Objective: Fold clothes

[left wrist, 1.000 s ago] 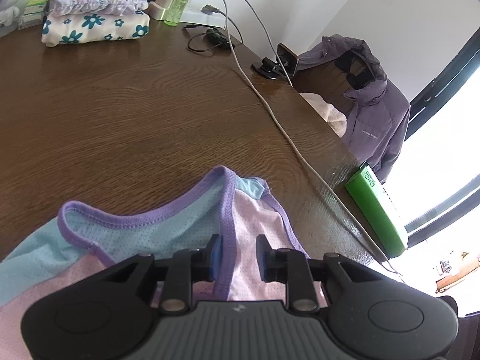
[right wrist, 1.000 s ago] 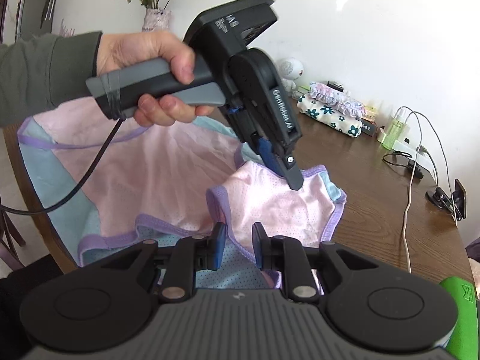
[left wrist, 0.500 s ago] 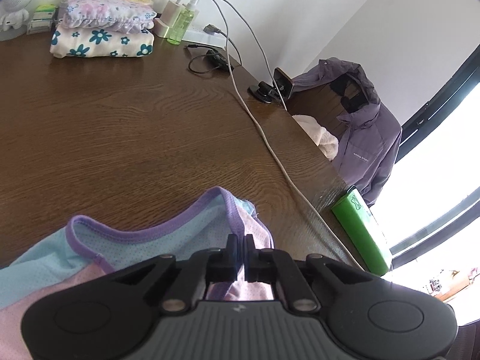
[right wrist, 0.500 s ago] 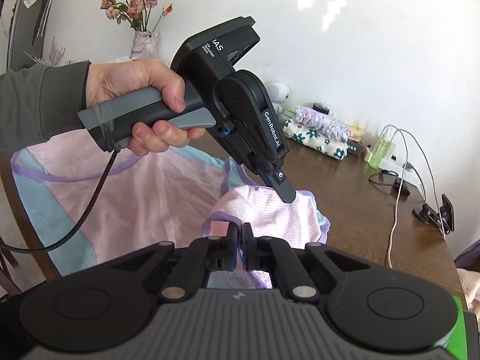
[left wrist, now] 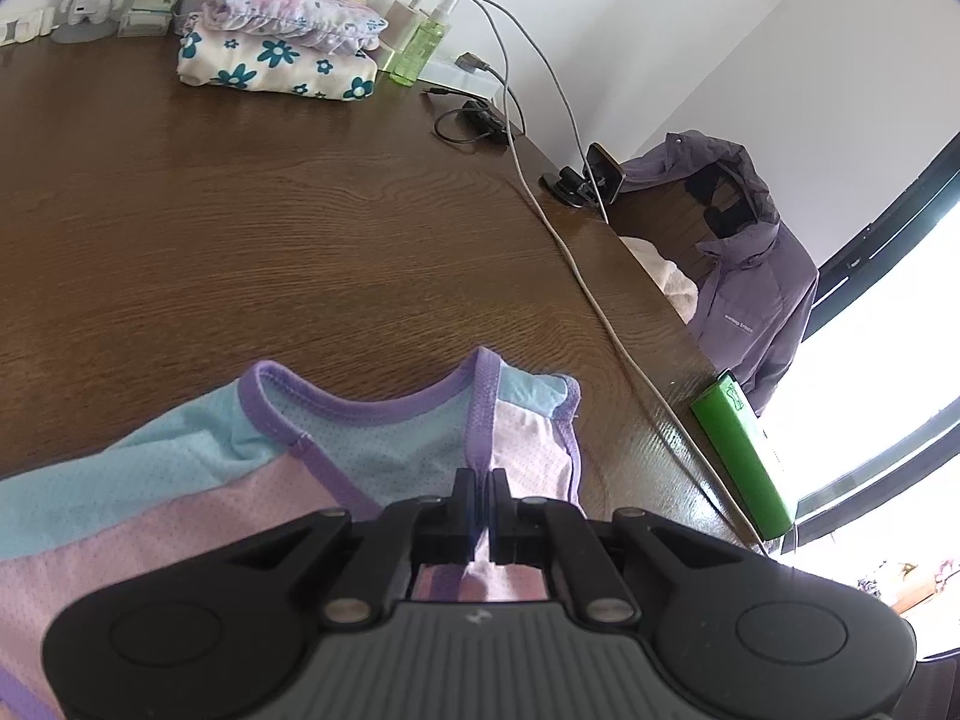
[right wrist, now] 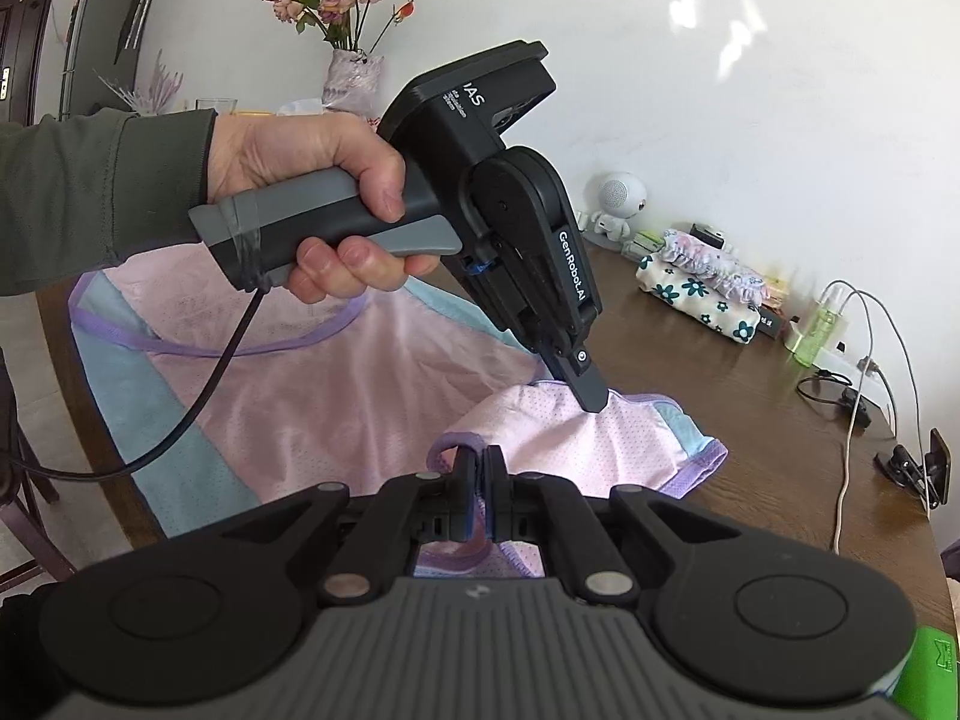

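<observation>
A pink and light-blue mesh garment (left wrist: pixel 198 498) with purple trim lies on the brown wooden table (left wrist: pixel 240 228), part folded over on itself. My left gripper (left wrist: pixel 481 480) is shut on its purple trim at a strap. The right wrist view shows the same garment (right wrist: pixel 288 396) spread toward the table's left edge, with the left gripper (right wrist: pixel 591 399), held by a hand (right wrist: pixel 300 168), pinching the lifted fold. My right gripper (right wrist: pixel 480 465) is shut on a purple-trimmed edge of the garment close to the camera.
A stack of folded floral clothes (left wrist: pixel 276 54) sits at the table's far side, beside a green bottle (left wrist: pixel 420 48), chargers and cables (left wrist: pixel 576 264). A phone on a stand (left wrist: pixel 594 177), a green box (left wrist: pixel 744 450) at the table's right edge and a purple jacket (left wrist: pixel 750 276) on a chair.
Both grippers went from open around the purple trim to shut on it. Both then lifted slightly, raising the pinched fabric off the table.
</observation>
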Tool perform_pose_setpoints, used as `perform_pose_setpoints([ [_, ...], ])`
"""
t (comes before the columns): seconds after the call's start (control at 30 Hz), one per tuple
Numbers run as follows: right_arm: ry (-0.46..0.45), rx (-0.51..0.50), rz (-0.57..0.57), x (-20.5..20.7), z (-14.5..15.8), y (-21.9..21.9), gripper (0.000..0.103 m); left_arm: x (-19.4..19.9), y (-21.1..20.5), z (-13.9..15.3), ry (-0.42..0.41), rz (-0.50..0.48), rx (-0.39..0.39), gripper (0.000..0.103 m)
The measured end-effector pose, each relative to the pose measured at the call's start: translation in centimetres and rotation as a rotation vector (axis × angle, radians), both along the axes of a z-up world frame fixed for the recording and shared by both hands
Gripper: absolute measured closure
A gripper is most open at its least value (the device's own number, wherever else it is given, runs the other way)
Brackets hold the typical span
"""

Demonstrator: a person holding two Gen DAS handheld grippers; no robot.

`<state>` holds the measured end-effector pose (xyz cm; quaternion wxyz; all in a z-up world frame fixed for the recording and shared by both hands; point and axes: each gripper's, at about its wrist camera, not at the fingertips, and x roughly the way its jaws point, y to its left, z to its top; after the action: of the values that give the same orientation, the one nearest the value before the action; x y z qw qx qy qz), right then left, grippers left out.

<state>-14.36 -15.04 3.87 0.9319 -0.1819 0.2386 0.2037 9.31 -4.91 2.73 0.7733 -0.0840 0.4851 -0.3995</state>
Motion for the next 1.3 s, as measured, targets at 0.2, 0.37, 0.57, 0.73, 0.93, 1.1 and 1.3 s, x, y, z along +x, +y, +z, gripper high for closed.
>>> perform_pose_setpoints([
  [0.2,0.039,-0.018,0.01,0.4,-0.9,0.4,0.101,-0.2,-0.5,-0.9,-0.014,-0.017,0.06,0.1],
  [0.37,0.099,-0.001,0.041,0.2,-1.9,0.4,0.095,-0.7,-0.2,-1.1,-0.062,-0.017,0.072,0.099],
  [0.57,0.103,0.06,0.053,-0.3,-0.9,-0.9,0.089,-2.1,0.9,1.3,-0.166,-0.005,0.079,0.092],
  [0.73,0.116,0.184,0.014,1.3,0.3,-2.0,0.092,-4.4,0.6,2.8,-0.216,-0.045,0.032,0.088],
  [0.93,0.198,0.145,-0.013,3.2,-2.1,-0.5,0.097,-5.8,-0.2,0.4,-0.206,-0.088,0.099,0.091],
  [1.1,0.147,0.169,-0.016,2.0,-1.4,-1.5,0.097,-5.3,0.8,-0.8,-0.173,-0.061,0.096,0.093],
  [1.3,0.072,0.224,-0.159,-1.4,0.5,-8.4,0.096,-6.6,0.5,1.7,-0.236,-0.107,0.035,0.08],
])
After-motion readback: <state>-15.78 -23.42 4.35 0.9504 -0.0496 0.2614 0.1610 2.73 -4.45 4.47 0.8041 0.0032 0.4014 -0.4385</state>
